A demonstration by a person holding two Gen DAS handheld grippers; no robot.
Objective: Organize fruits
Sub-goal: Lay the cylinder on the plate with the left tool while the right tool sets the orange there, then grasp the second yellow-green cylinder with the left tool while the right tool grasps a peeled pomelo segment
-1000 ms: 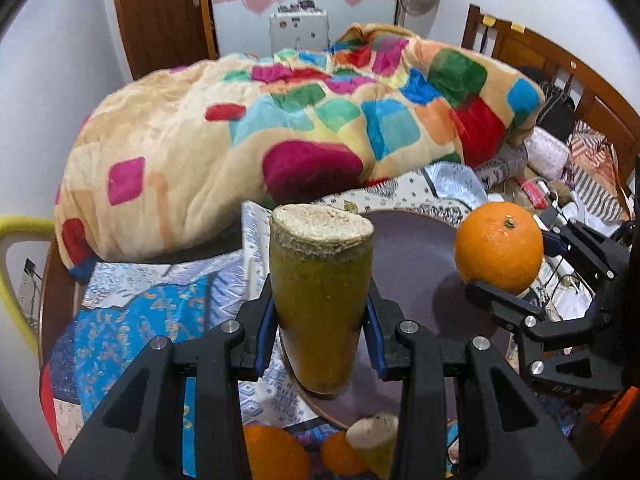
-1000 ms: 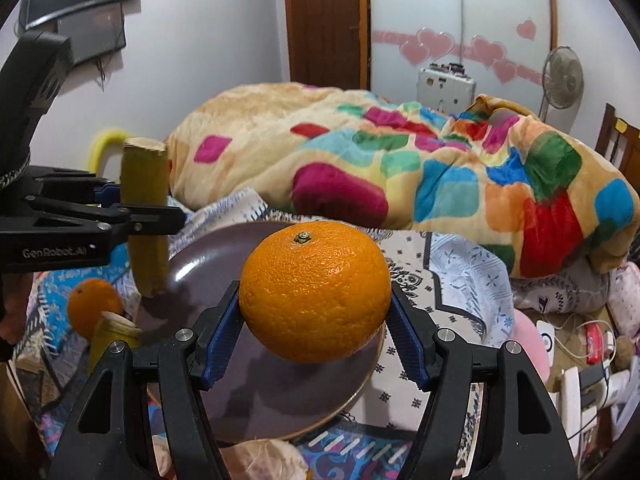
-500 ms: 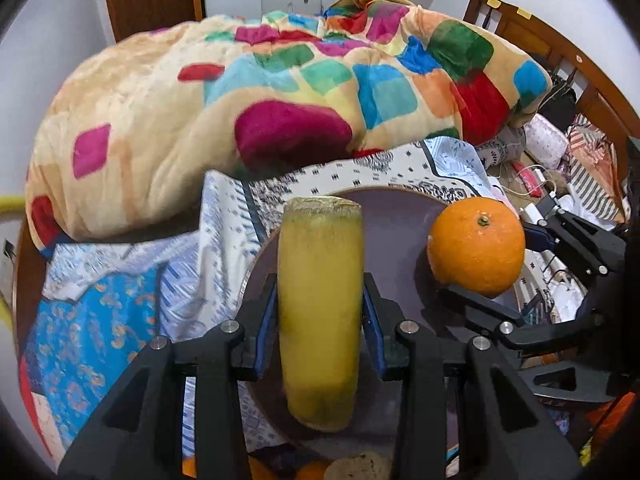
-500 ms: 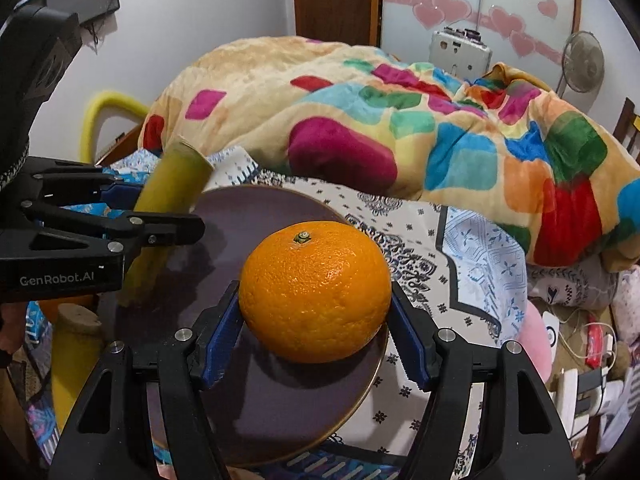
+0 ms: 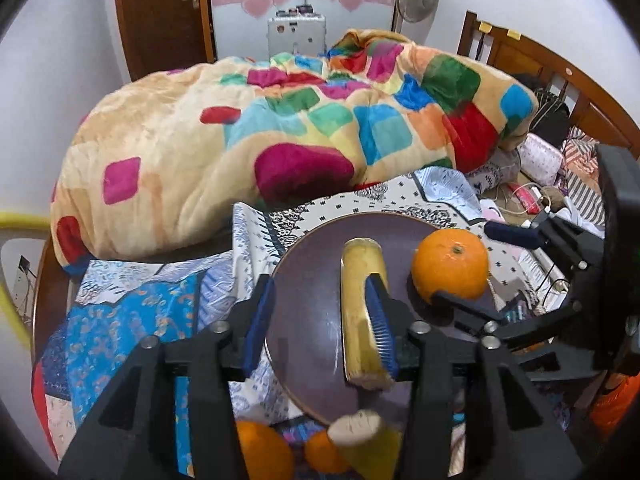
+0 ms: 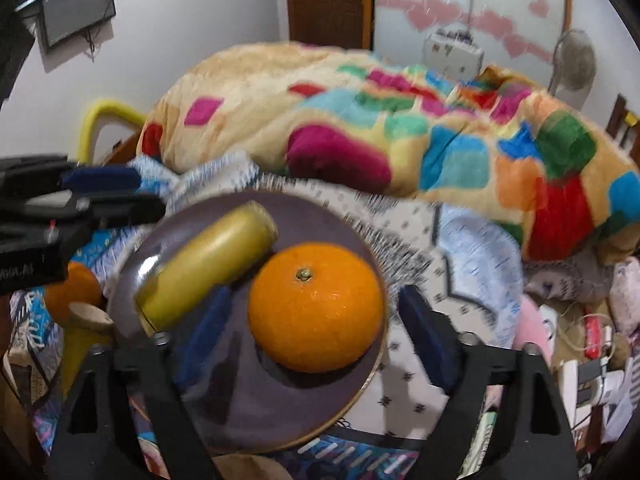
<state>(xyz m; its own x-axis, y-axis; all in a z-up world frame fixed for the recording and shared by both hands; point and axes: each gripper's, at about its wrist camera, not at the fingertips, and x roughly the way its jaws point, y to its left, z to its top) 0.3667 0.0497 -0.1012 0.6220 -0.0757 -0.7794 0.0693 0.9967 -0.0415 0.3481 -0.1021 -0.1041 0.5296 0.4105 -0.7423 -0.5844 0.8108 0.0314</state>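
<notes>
In the left wrist view, the left gripper [image 5: 320, 320] has just been opening its jaws wide, and the yellow stick [image 5: 362, 308] lies on the plate [image 5: 308, 320], close by the 3 o'clock jaw. In the right wrist view, the right gripper [image 6: 316, 332] has just been opening wide too, and the orange [image 6: 315, 307] sits free on the plate at 3 o'clock of the stick. The putting-down step looks done; next, I think both should lift away and go for the fruit left off the plate at 7 o'clock.

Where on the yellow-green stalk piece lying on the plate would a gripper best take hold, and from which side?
Grip the stalk piece at mid-length, coming from above with the fingers across its narrow width. It lies flat on the plate, its rounded sides are free there, and the orange sits close to its far end.
</notes>
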